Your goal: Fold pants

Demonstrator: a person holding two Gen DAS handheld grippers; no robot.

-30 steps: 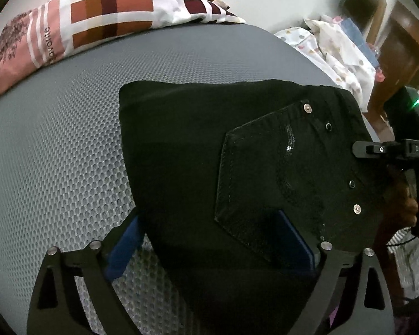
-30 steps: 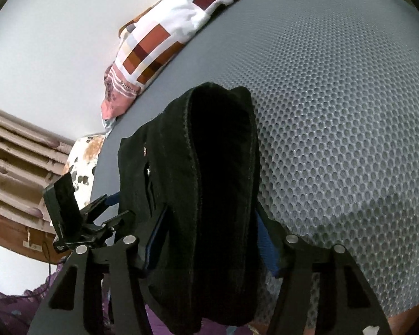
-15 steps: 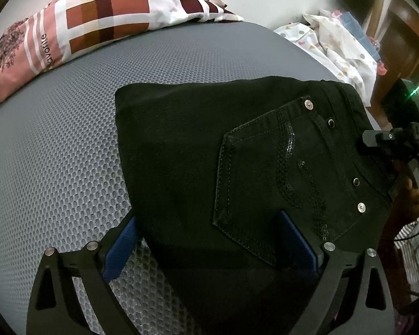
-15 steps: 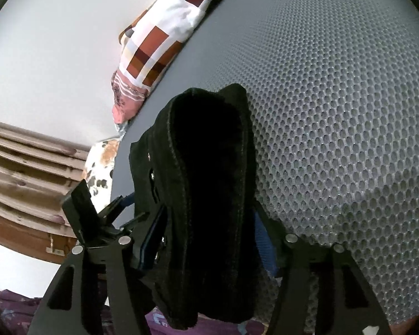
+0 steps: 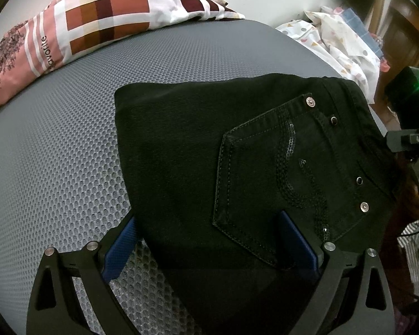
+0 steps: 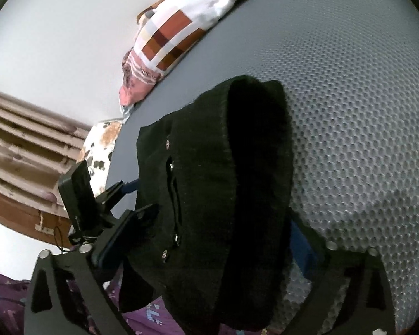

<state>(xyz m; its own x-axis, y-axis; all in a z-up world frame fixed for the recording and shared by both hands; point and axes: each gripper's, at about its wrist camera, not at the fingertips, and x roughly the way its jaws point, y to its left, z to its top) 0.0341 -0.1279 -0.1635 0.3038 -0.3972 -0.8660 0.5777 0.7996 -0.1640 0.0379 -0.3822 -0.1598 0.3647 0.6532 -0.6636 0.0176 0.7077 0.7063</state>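
At the bottom of the left wrist view our left hand-held gripper (image 5: 209, 240) has its blue pads spread wide, astride the near edge of the folded black pants (image 5: 237, 167); we cannot tell whether the pads press the cloth. In the right wrist view our right hand-held gripper (image 6: 206, 240) has just been opening, and its jaws now stand wide apart with the thick folded bundle between them, unpinched. The pants lie on the grey mesh mattress (image 5: 56, 153), back pocket (image 5: 279, 181) up, filling the centre and right of the frame. Beyond, at upper left, rests a checked pillow (image 5: 97, 19).
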